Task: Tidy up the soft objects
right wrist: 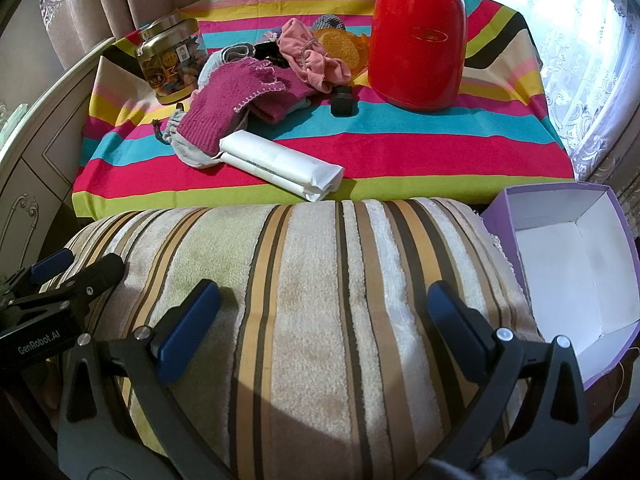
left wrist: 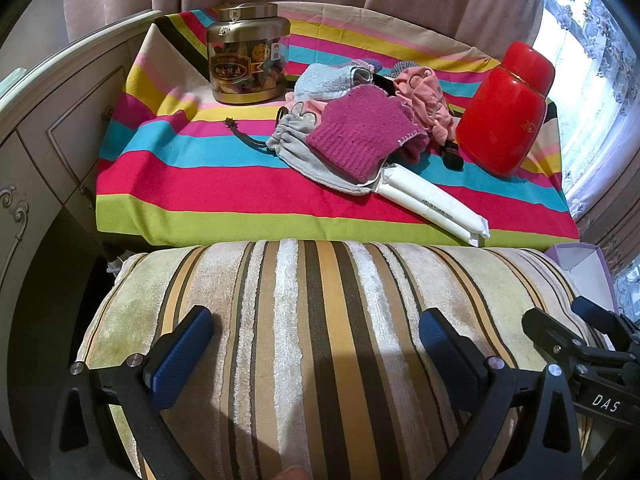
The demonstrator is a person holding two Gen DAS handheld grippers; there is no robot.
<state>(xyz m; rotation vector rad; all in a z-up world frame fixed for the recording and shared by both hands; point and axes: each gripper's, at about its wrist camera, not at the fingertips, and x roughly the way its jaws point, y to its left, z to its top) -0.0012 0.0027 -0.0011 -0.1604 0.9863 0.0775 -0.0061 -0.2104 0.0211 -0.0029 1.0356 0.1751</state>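
Note:
Both grippers hover wide open over a plush striped cushion (left wrist: 320, 320) (right wrist: 320, 280), with nothing between their fingers. My left gripper (left wrist: 316, 348) (right wrist: 76, 266) is on the left and my right gripper (right wrist: 322, 320) (left wrist: 570, 316) is beside it. Beyond the cushion, on a table under a rainbow-striped cloth (left wrist: 240, 184) (right wrist: 440, 148), lies a heap of soft things: a magenta knit piece (left wrist: 360, 136) (right wrist: 224, 108), a grey drawstring pouch (left wrist: 288, 144), a light blue towel (left wrist: 324, 82), a pink cloth (left wrist: 420, 92) (right wrist: 308, 56) and a white soft packet (left wrist: 432, 204) (right wrist: 280, 164).
An open purple box (right wrist: 556, 210) with a white inside stands right of the cushion. A red canister (left wrist: 504, 112) (right wrist: 416, 52) stands at the table's right and a gold-lidded jar (left wrist: 246, 56) (right wrist: 172, 64) at its back left. A white dresser (left wrist: 60, 120) is on the left, curtains behind.

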